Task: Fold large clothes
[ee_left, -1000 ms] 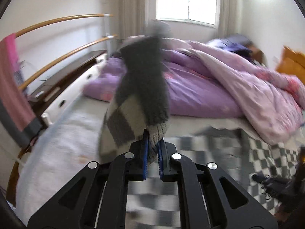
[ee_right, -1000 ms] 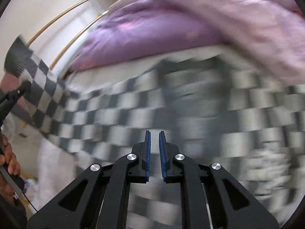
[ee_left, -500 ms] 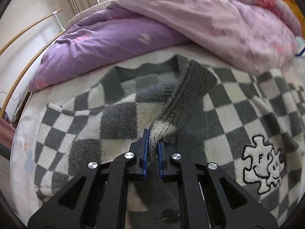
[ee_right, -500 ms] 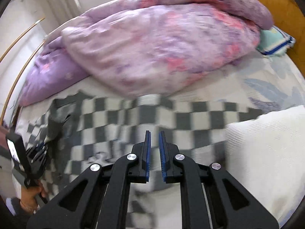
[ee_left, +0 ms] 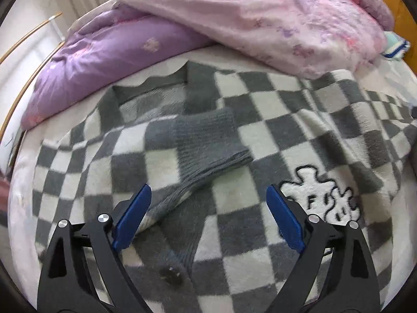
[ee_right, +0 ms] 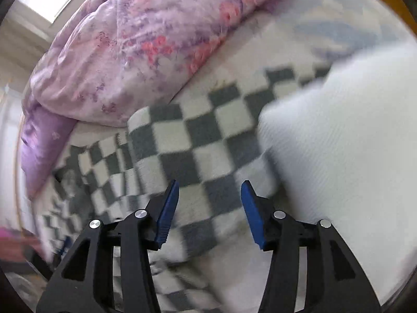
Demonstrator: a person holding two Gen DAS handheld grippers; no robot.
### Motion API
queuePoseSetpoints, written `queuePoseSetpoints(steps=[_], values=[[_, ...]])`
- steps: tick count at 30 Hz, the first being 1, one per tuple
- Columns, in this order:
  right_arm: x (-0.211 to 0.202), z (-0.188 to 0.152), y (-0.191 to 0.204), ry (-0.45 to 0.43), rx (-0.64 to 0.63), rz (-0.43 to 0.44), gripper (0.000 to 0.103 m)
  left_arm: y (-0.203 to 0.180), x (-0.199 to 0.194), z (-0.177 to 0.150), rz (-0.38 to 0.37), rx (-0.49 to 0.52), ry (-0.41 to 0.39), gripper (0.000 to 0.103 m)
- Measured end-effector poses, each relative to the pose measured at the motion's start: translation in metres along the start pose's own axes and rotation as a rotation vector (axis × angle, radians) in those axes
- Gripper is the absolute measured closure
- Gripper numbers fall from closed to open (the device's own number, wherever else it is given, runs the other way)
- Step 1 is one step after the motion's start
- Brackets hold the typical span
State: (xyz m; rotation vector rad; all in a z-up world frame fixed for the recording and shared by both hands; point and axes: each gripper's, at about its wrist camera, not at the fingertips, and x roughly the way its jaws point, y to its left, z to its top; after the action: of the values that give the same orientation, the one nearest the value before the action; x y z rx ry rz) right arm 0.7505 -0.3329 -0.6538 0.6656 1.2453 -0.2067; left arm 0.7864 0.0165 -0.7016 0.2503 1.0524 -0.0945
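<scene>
Ribbed grey cuff point(ee_left: 208, 140) now released

The cardigan point(ee_left: 260, 135) is checked grey and white, with a plain grey ribbed cuff point(ee_left: 208, 135) and a black-outlined white patch point(ee_left: 320, 195). One quilt point(ee_left: 104, 60) is purple, another point(ee_left: 260, 18) pale pink with flowers. Both hand-held grippers have blue pads point(ee_left: 133, 216) on black arms.

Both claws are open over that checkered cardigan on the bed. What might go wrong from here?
The folded sleeve lies loose across the cardigan, close to the open left gripper; a careless pass could drag it askew. The pink quilt overlaps the cardigan's far edge and may snag a fold. The open right gripper might pinch the white cloth beside it too.
</scene>
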Motion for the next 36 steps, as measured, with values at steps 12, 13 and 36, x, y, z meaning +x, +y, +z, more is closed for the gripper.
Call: queuePoseSetpoints(steps=[12,13,36], values=[[0.052,-0.015,-0.051,-0.215,0.317,-0.155,0.043,0.017,0.019,-0.037,-0.118,-0.211,0.155,0.013],[0.051,-0.014,-0.049,-0.249,0.306,-0.123,0.045,0.015,0.026,-0.040,-0.117,-0.197,0.186,0.013],[0.048,-0.168,0.322,-0.177,-0.846,0.229,0.078,0.239,-0.039,-0.079,-0.092,-0.626,0.048,0.012]])
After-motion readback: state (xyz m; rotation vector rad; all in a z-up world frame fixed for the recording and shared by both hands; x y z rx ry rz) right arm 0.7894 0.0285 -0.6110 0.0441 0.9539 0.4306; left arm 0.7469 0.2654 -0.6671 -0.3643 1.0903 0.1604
